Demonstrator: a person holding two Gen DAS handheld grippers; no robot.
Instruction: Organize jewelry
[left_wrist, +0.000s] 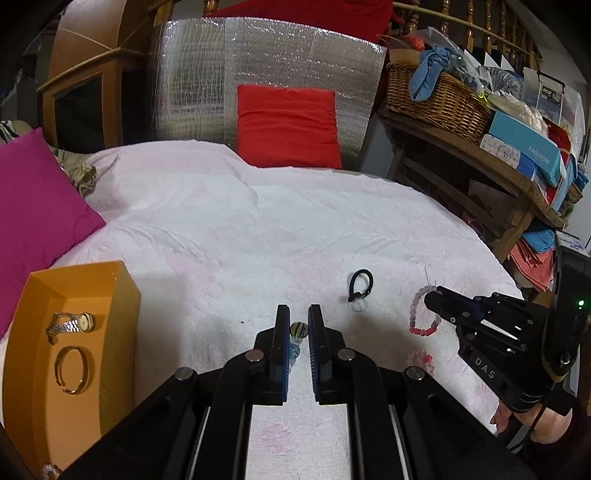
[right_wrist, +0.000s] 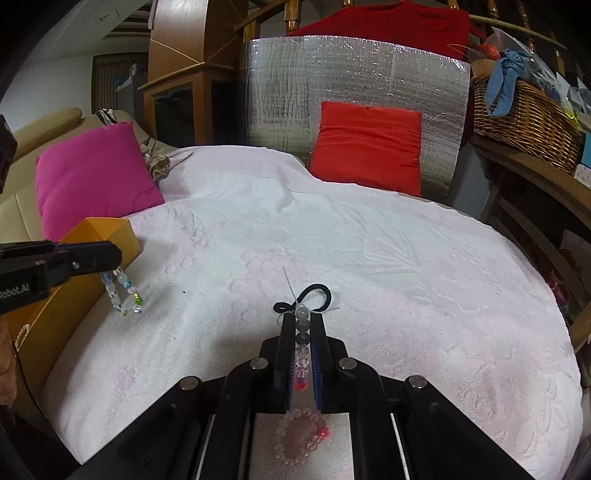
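Observation:
My left gripper (left_wrist: 298, 325) is shut on a clear, blue and green bead bracelet (right_wrist: 123, 293), which hangs from it just above the white towel beside the orange box (left_wrist: 125, 291). The box holds a metal watch (left_wrist: 70, 322) and a gold bangle (left_wrist: 72, 369). My right gripper (right_wrist: 302, 317) is shut on a pink, grey and red bead bracelet (right_wrist: 302, 350), also seen in the left wrist view (left_wrist: 421, 314). A pale pink bead bracelet (right_wrist: 301, 435) lies on the towel under the right gripper. A black loop with a small ring (left_wrist: 360, 286) lies ahead of it.
The white towel (left_wrist: 258, 229) covers the surface. A magenta cushion (left_wrist: 33, 218) lies at the left and a red cushion (left_wrist: 288, 125) at the back against a silver foil panel. A wooden shelf with a wicker basket (left_wrist: 436, 96) and boxes stands at the right.

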